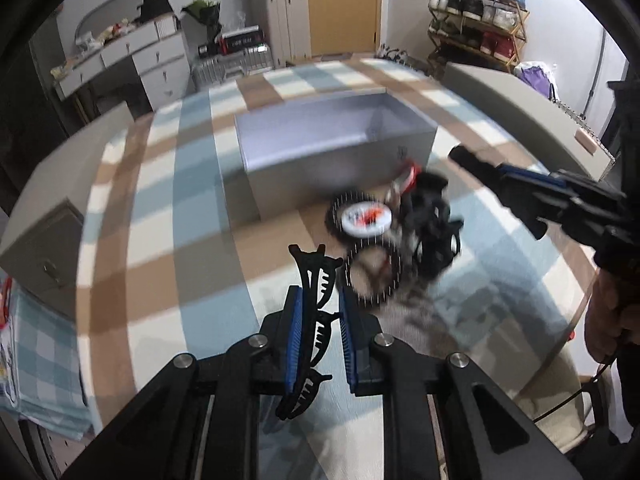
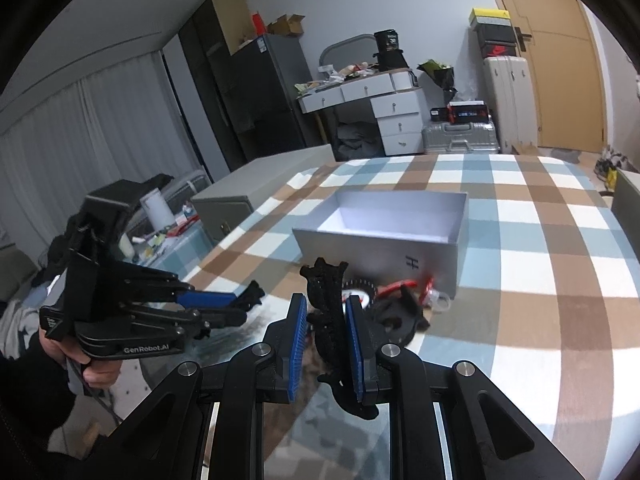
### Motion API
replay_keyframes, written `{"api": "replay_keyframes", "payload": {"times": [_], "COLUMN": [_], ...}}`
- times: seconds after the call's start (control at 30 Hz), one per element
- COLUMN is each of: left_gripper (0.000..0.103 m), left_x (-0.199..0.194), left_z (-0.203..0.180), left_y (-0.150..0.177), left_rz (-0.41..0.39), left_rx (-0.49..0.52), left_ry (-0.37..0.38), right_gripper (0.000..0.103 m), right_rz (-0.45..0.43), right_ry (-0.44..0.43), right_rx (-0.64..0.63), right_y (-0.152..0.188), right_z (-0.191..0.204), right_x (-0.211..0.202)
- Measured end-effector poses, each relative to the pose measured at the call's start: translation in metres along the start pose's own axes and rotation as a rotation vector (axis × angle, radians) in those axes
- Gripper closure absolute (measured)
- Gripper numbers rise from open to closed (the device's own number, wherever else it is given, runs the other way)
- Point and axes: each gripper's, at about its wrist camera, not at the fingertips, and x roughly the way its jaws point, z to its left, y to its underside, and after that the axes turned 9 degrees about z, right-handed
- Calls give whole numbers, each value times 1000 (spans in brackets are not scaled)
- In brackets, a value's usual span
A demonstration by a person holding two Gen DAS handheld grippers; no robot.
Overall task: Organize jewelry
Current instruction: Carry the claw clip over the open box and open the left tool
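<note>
Left gripper [image 1: 318, 330], lettered "GenRobot.AI", pinches a black hair claw [image 1: 310, 320]. Right gripper [image 2: 326, 338] clamps a black lace clip [image 2: 330, 320]. Remaining accessories [image 2: 394, 308] lie beside the open grey box [image 2: 384, 252], marked "H".

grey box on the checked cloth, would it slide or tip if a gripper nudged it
The grey box looks empty with thin walls, so probably light and apt to slide on the checked cloth. It is low and wide, so tipping seems unlikely. The thin walls might flex if squeezed.

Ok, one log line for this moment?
left gripper: holds black hair clip | right gripper: holds black lacy clip | grey box: open | pile: on cloth
</note>
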Motion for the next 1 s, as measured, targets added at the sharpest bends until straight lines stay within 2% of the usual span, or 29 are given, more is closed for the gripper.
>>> {"api": "replay_keyframes", "payload": {"times": [0.2, 0.37, 0.53, 0.57, 0.67, 0.83, 1.0], "left_gripper": [90, 90, 90, 90, 90, 90, 90], "left_x": [-12, -10, 3, 8, 20, 38, 50], "left_z": [9, 16, 21, 23, 26, 27, 33], "left_y": [-38, -68, -95, -100, -110, -123, -129], "left_rz": [-75, -121, -134, -125, -110, -75, -34], "left_rx": [5, -2, 21, 29, 53, 81, 98], "left_ry": [0, 41, 114, 166, 251, 284, 356], "right_gripper": [84, 84, 84, 84, 84, 84, 84], "right_rz": [-38, -61, -67, -64, -37, 27, 128], "right_ry": [-29, -20, -24, -26, -41, -39, -13], "right_rx": [15, -3, -25, -24, -25, -45, -49], "right_y": [-31, -60, -88, -92, -102, -108, -105], "right_z": [-15, -26, -38, -41, -49, -58, -66], "right_x": [2, 7, 17, 20, 33, 59, 86]}}
